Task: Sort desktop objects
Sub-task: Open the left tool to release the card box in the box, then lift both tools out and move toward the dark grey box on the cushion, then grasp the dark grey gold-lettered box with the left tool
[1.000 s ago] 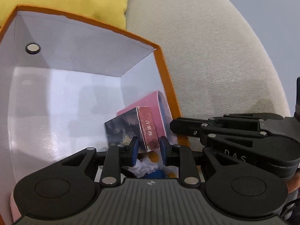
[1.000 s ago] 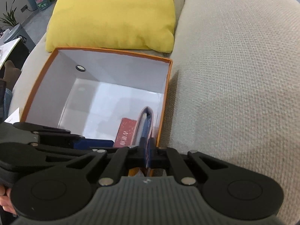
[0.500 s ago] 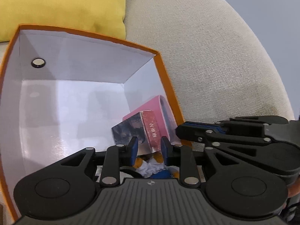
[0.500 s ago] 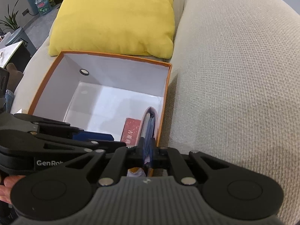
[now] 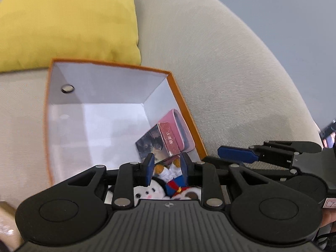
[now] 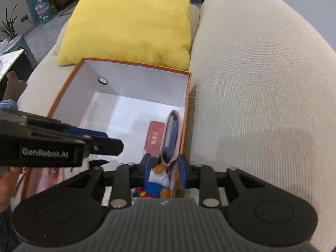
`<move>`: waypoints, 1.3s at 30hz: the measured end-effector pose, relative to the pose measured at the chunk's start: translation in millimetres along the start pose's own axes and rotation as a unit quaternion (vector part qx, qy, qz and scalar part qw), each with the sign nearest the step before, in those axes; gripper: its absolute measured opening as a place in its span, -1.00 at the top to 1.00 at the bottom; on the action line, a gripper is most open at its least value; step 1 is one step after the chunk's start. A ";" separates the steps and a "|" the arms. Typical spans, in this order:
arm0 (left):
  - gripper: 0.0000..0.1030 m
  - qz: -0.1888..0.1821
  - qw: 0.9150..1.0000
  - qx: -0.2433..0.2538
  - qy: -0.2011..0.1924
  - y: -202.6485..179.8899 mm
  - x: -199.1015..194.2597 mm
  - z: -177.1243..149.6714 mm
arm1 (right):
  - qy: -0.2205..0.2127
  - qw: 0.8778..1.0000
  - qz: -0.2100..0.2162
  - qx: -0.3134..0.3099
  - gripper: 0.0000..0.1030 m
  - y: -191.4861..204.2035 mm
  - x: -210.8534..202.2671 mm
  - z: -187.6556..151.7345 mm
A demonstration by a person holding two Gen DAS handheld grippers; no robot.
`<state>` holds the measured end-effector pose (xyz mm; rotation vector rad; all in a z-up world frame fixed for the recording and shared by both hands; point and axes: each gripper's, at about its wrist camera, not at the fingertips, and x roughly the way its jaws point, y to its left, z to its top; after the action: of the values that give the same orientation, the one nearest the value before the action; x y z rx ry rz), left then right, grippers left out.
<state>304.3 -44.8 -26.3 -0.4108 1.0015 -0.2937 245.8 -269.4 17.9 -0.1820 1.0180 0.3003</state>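
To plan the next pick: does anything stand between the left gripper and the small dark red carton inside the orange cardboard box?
Yes. A white, blue and orange plush toy lies just below the open left gripper, in front of the small dark red carton, near the right wall of the orange cardboard box.

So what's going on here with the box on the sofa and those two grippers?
A person is sorting small items into an orange cardboard box with a white inside that sits on a beige fabric sofa, in front of a yellow cushion. Inside, against the box's right wall, lie a pink pouch, a red-edged card pack and a plush duck toy in a blue outfit. The left gripper and right gripper both hover open over the box's near end, holding nothing.
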 end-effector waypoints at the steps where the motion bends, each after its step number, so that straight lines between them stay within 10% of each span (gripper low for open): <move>1: 0.43 0.004 1.000 0.007 -0.008 -0.5 -8.1 -3.5 | -0.007 1.000 0.005 0.000 0.40 5.5 -3.8 -4.5; 16: 0.42 0.146 0.980 0.068 -0.118 48.4 -159.6 -75.5 | -0.159 0.981 0.112 -0.017 0.05 115.8 -46.0 -49.0; 27: 0.37 0.232 0.971 0.000 -0.058 136.3 -189.8 -139.1 | -0.123 0.974 0.180 -0.058 0.08 225.7 4.5 -59.7; 39: -0.06 0.197 0.966 -0.168 -0.022 210.4 -154.7 -160.1 | -0.078 0.980 0.146 -0.108 0.14 268.3 64.3 -60.4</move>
<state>98.6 174.9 -83.2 -0.5097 1.0677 0.2467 140.1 -23.1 -71.1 -0.2019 0.8548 0.6840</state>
